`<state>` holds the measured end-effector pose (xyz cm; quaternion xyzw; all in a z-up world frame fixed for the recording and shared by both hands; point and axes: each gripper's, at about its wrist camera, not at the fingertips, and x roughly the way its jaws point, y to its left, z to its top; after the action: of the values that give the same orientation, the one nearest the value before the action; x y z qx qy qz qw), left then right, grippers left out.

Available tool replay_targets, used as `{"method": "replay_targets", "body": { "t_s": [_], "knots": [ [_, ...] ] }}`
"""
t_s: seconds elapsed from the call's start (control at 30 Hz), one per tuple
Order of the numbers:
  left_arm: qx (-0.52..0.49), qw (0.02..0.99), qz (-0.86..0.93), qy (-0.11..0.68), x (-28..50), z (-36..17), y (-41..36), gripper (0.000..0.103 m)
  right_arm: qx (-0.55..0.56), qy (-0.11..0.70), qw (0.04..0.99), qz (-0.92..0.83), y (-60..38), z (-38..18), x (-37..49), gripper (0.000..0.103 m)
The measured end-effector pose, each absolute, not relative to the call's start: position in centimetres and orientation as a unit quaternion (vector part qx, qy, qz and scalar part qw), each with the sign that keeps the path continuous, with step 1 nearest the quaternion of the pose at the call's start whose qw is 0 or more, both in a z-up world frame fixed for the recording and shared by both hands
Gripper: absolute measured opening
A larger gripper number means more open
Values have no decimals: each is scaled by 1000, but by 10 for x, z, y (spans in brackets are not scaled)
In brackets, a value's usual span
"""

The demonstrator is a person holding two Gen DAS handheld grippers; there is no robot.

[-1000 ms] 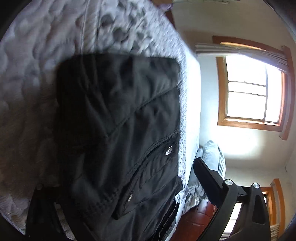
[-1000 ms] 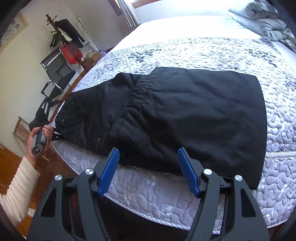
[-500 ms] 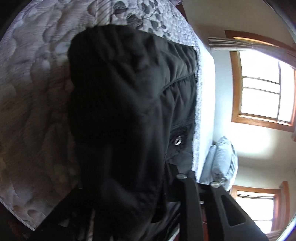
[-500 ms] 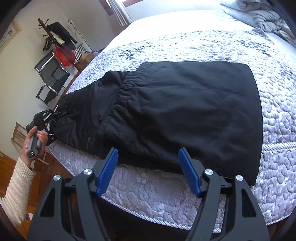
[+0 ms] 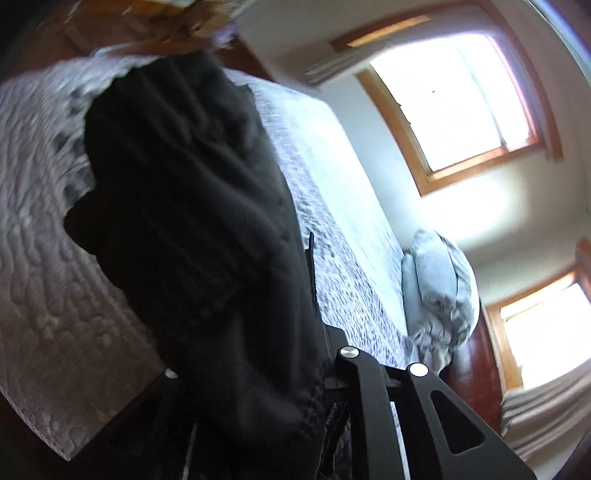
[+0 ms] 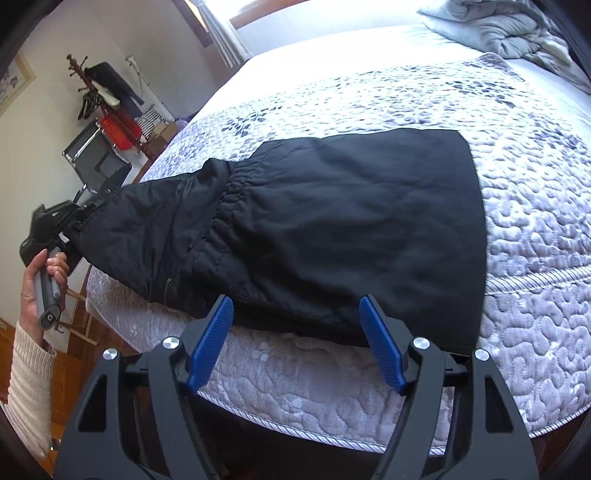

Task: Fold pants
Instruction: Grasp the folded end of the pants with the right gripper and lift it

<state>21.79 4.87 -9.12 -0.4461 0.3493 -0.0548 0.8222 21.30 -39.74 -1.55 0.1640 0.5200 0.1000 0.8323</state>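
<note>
Pants [image 6: 332,229], black, lie across the near part of the bed [image 6: 535,258], long axis running along the near edge. The squared end points toward the bed's right side and rests flat on the quilt. The gathered, narrower end points toward the left corner, where it lifts off the mattress and hangs past the edge. Near side of the fabric lies just short of the piped bed edge.

Left gripper [image 6: 79,216] is clamped on the lifted end of the pants, fabric bunched between its closed jaws; a hand [image 6: 46,280] in a cream knit sleeve [image 6: 27,384] holds its handle beyond the left corner. In the left wrist view the dark cloth drapes over the gripper [image 5: 325,373] and fills the frame, blurred.

Right gripper [image 6: 295,343] hovers above the near edge, blue pads [image 6: 214,339] apart and opening wider, nothing between them, clear of the pants. Grey bedding [image 6: 509,29] is heaped at the far right corner.
</note>
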Motion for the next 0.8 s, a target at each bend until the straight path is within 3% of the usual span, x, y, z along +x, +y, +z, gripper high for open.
{"method": "replay_targets", "body": {
  "t_s": [0.27, 0.57, 0.8],
  "knots": [
    [-310, 863, -153, 368, 214, -44, -72, 23, 196, 511, 834, 68, -432, -21, 205, 72],
    [-157, 879, -177, 414, 202, -69, -200, 28, 226, 500, 836, 38, -468, -25, 193, 72],
    [-87, 861, -199, 460, 205, -100, -279, 59, 248, 485, 838, 25, -487, -21, 188, 74]
  ]
}}
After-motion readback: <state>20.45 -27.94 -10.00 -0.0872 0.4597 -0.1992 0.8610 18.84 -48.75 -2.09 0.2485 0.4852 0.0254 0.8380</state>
